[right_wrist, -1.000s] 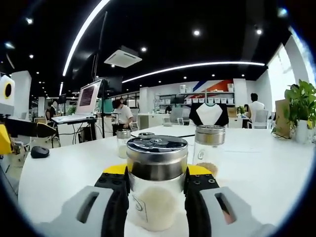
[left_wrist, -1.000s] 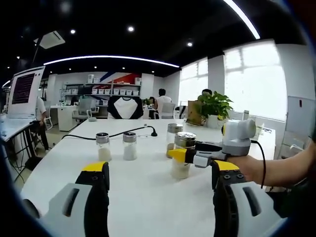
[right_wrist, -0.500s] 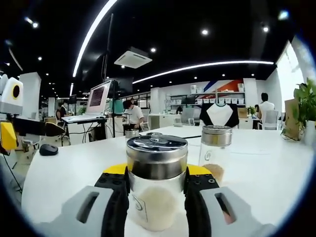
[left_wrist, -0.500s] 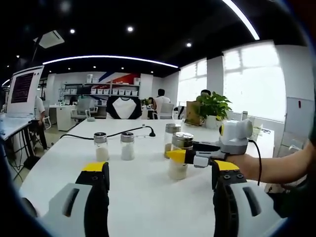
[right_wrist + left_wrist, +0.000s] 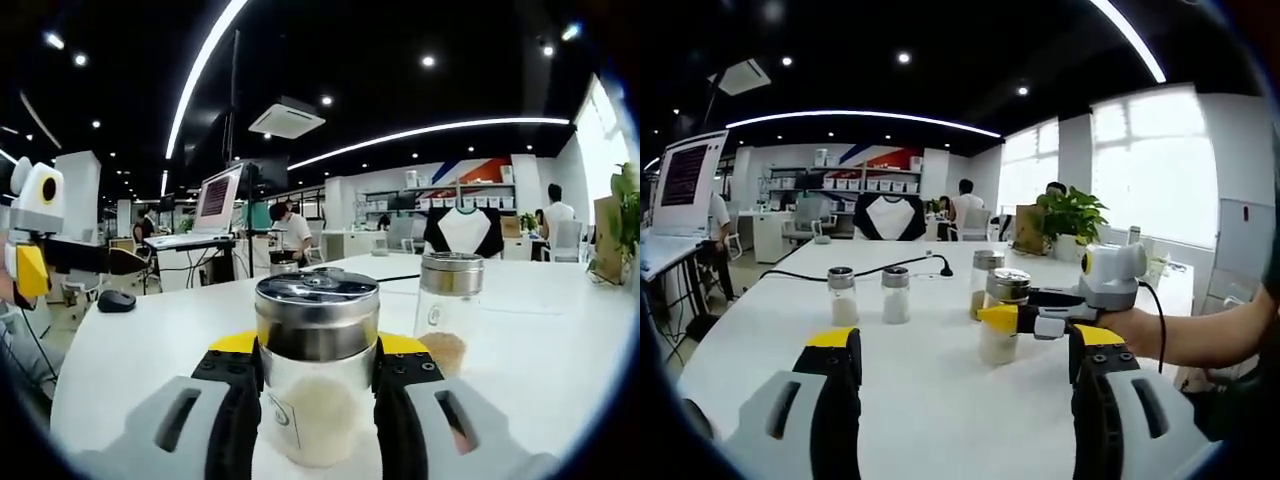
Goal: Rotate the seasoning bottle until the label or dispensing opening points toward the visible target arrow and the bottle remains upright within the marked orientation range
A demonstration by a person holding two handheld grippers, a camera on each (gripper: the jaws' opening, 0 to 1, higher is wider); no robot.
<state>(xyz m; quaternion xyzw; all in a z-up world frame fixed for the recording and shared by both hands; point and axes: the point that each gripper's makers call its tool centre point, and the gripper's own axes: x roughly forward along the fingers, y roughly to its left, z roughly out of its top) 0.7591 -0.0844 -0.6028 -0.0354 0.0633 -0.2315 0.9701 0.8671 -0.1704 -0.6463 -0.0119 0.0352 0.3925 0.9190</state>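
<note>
An open-plan office with a dark ceiling (image 5: 940, 40), small round spotlights and long curved light strips (image 5: 865, 118). Bright windows (image 5: 1140, 165) line one wall beside a potted plant (image 5: 1072, 215); shelves (image 5: 845, 183) with white boxes stand at the far wall. A monitor (image 5: 220, 200) sits on a desk, and a black cable (image 5: 865, 272) runs across the white table (image 5: 930, 400).
</note>
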